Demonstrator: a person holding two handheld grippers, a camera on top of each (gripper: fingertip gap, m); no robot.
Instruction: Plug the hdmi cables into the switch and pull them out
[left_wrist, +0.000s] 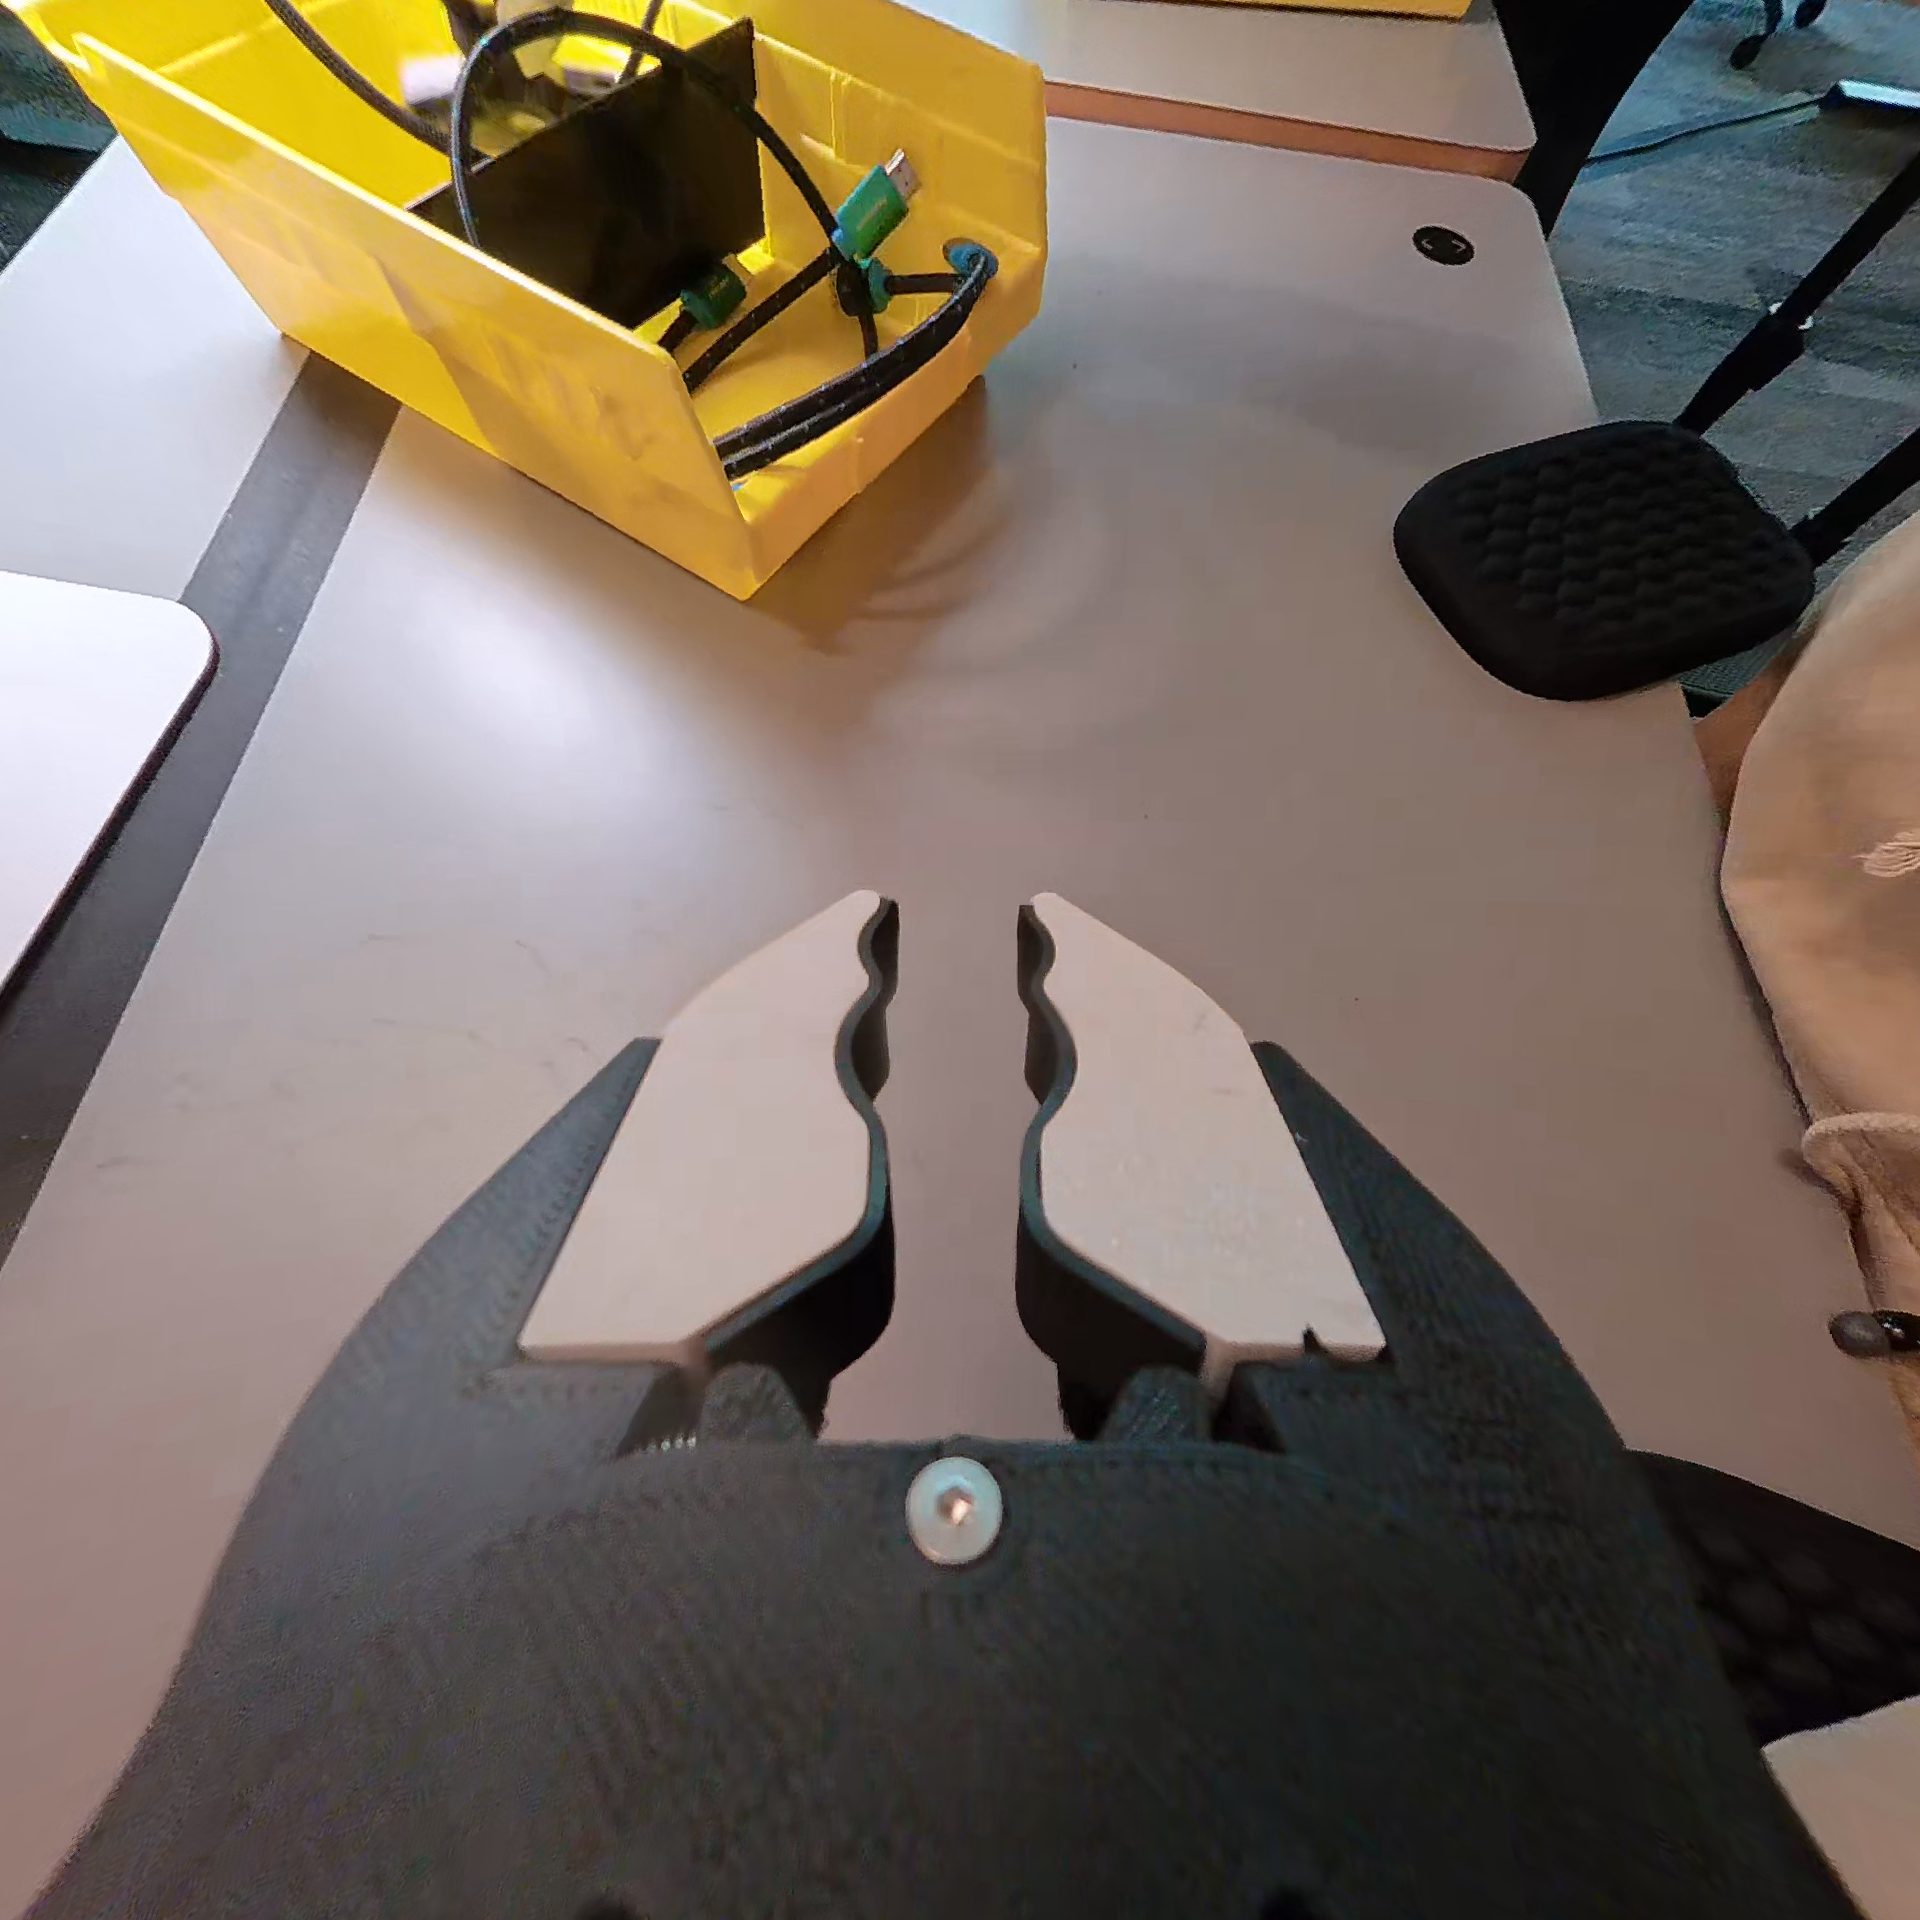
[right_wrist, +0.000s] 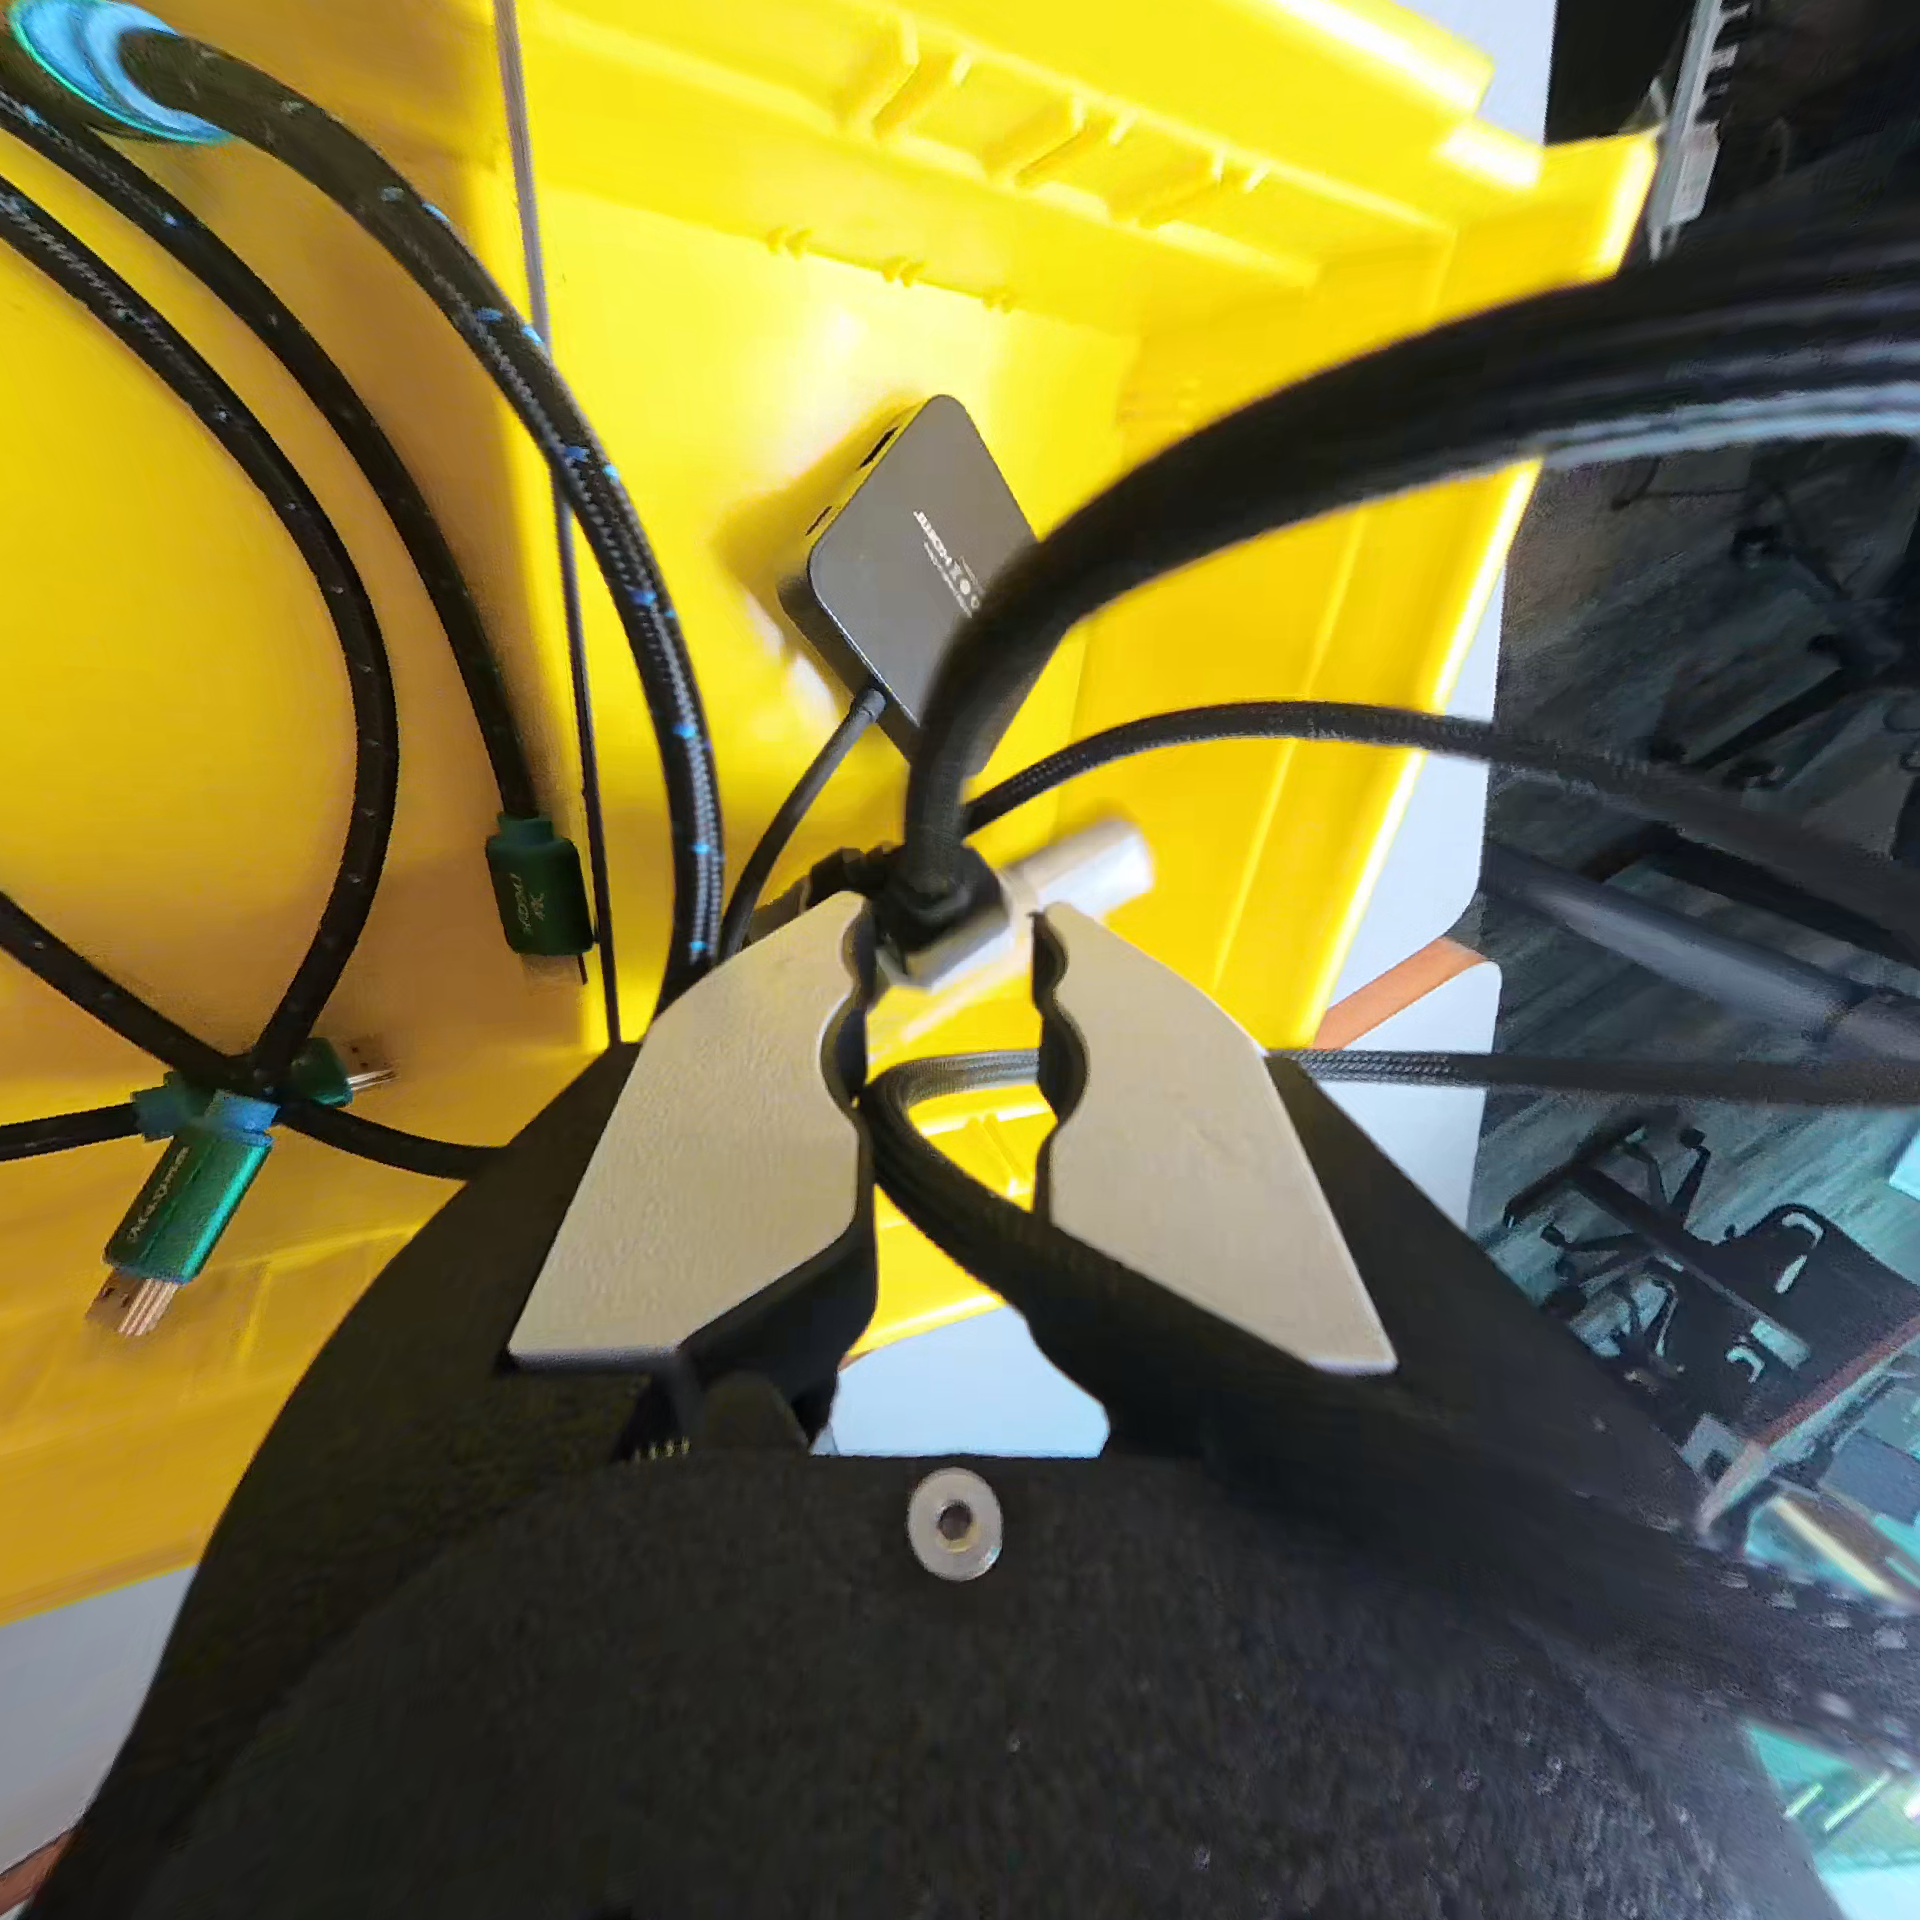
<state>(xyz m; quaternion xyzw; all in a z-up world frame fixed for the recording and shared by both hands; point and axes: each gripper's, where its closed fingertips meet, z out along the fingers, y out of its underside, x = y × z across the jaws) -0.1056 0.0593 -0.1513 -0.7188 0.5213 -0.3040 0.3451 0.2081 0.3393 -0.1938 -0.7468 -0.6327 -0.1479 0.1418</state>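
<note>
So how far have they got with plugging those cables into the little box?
Nothing looks plugged in yet: the dark grey switch box lies in the yellow plastic bin, its visible ports empty. In hand: the right gripper is at a grey-ended black braided cable; whether it grips is unclear. Left: the green-ended cables lie loose, and the left gripper hovers open over the grey table.

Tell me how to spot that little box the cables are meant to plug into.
Find the yellow bin on the table. Inside it, past the tips of the right tool, lies the switch, a flat dark grey rectangle with rounded corners. The green-ended cable plugs to its left are long and narrow; it is the only flat box, with a thin cord leaving one corner.
</note>
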